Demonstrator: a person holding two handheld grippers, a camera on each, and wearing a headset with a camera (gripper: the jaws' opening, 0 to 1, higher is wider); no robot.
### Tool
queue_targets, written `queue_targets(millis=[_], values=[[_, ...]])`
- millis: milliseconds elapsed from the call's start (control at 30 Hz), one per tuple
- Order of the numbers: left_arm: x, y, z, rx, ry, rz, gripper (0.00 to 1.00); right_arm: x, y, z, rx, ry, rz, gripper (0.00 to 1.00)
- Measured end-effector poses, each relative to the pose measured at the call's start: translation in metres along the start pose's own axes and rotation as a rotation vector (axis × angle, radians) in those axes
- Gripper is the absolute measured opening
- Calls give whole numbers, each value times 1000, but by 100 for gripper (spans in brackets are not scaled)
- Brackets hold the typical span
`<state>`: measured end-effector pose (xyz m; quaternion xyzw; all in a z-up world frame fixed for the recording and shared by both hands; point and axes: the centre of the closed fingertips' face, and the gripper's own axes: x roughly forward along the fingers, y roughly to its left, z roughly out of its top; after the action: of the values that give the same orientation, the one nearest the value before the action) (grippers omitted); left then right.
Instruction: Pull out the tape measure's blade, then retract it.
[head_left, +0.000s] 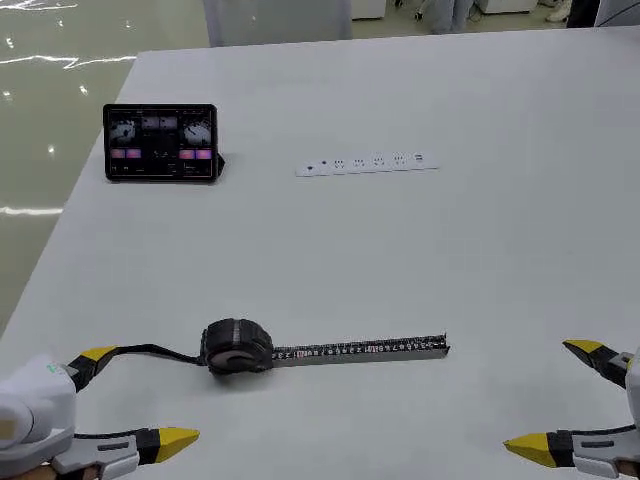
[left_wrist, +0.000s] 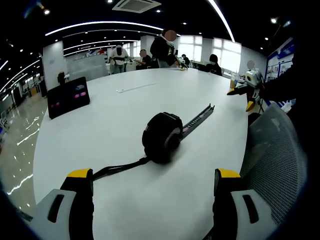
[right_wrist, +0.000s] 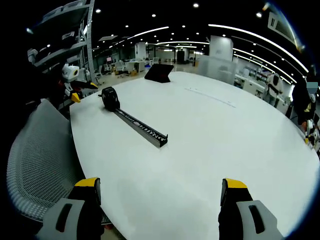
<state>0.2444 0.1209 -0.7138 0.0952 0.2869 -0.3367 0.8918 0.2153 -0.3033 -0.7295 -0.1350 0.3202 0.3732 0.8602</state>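
Note:
A black tape measure (head_left: 237, 346) lies on the white table (head_left: 400, 250), its blade (head_left: 362, 349) drawn out to the right and lying flat, a black strap trailing left. My left gripper (head_left: 135, 398) stands open at the near left, fingertips either side of the strap's end, touching nothing. The left gripper view has the tape measure (left_wrist: 162, 136) ahead between the open jaws, with its blade (left_wrist: 198, 118) running away. My right gripper (head_left: 568, 398) is open at the near right, well clear of the blade's tip. From the right gripper view the blade (right_wrist: 141, 128) leads to the case (right_wrist: 110, 98).
A tablet (head_left: 160, 142) with a lit screen stands at the far left of the table. A white power strip (head_left: 367, 163) lies at the far middle. A mesh chair back (right_wrist: 37, 165) is near the table's edge. People stand beyond the table's far end.

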Motion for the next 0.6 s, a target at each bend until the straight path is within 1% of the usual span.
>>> queue_targets(millis=[233, 367, 600], values=[[-1, 1, 1, 6, -4, 0, 99, -2, 0, 0, 3, -4, -9, 99], [0, 3, 2, 10, -5, -2, 99, -4, 0, 1, 3, 1, -13, 99], [0, 3, 3, 14, -7, -6, 99, -5, 2, 3, -6, 11, -9, 99]])
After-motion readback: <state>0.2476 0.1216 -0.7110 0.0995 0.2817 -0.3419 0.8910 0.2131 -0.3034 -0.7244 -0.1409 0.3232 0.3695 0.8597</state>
